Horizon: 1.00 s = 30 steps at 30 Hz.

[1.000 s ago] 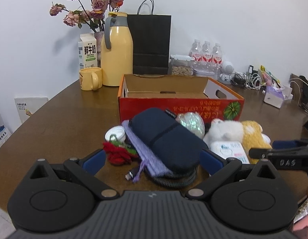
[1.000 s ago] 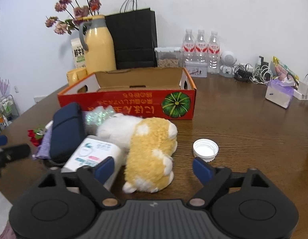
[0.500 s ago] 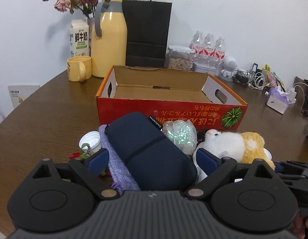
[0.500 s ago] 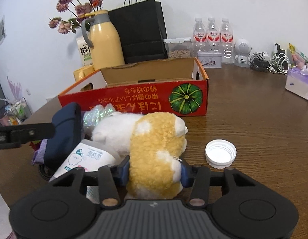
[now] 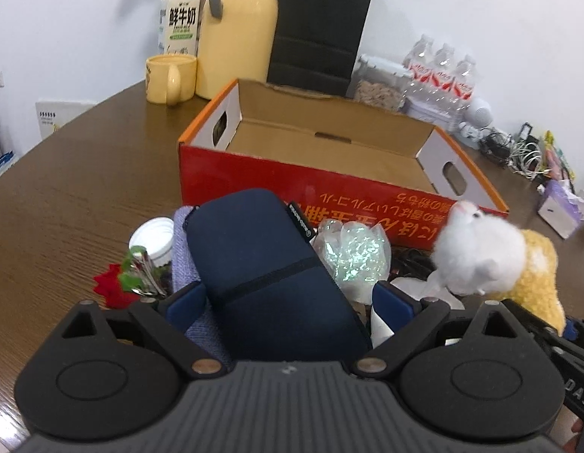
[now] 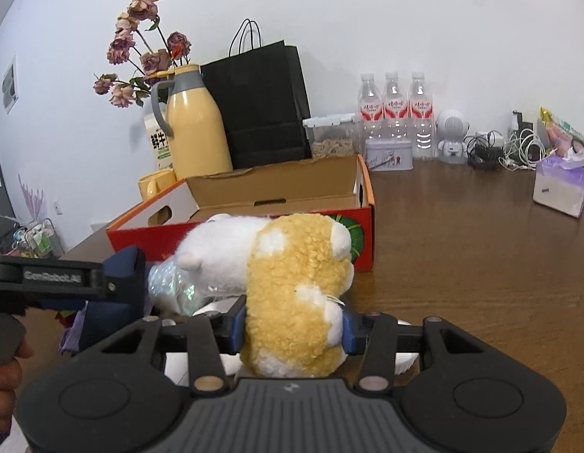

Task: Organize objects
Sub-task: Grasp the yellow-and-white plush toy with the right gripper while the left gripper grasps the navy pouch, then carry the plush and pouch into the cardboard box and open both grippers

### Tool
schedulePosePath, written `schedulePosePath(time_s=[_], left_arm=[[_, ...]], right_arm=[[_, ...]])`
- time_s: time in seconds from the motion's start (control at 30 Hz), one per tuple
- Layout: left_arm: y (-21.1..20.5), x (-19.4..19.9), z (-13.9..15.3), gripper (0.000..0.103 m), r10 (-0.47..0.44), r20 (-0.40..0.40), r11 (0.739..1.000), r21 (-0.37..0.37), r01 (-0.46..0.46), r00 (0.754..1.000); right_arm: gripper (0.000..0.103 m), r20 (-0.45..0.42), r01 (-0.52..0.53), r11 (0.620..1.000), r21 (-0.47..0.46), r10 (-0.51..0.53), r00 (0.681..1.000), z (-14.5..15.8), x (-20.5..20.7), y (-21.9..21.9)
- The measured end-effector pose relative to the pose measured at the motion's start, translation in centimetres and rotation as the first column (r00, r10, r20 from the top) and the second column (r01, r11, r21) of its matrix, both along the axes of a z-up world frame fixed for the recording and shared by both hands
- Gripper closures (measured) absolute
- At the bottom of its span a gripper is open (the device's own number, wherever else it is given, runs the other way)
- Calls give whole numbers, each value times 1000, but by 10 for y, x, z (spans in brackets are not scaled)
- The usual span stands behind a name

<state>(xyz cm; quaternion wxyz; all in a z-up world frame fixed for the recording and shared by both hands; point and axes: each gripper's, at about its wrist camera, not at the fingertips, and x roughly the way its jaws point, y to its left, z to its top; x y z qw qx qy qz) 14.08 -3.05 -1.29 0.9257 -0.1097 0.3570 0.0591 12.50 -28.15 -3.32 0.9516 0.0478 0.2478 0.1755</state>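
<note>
Since a second ago the right gripper has clamped onto the yellow-and-white plush toy and raised it off the table, while the left gripper has moved in over the navy pouch. Its jaws stand wide, one either side of the pouch, not squeezing it. Ahead of both grippers sits the open red box, with a white cap to the pouch's left.
</note>
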Motion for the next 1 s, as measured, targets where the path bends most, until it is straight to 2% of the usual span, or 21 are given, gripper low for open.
schedulePosePath(time_s=[0.2,0.27,0.3,0.33,0.53,1.0], left_arm=[[-4,9,-6,7,44,-17,999,22,-43,999],[-6,10,-6,10,57,-18,998,38,-56,998],[-7,10,-7,17,63,-17,997,50,-62,998],[-7,10,-6,19,68,-13,996,57,-67,998],[-4,4,-6,31,75,12,996,47,-75,997],[5,-19,5,36,17,77,997,77,-23,997]], right_arm=[[58,1,-13,1000,11,13,1000,-3,4,1],[58,0,-17,1000,13,17,1000,-4,3,2],[58,-1,-19,1000,13,19,1000,-4,3,2],[58,-1,-19,1000,13,19,1000,-5,3,3],[58,3,-20,1000,12,20,1000,-5,0,5],[58,32,-17,1000,-8,18,999,7,-14,11]])
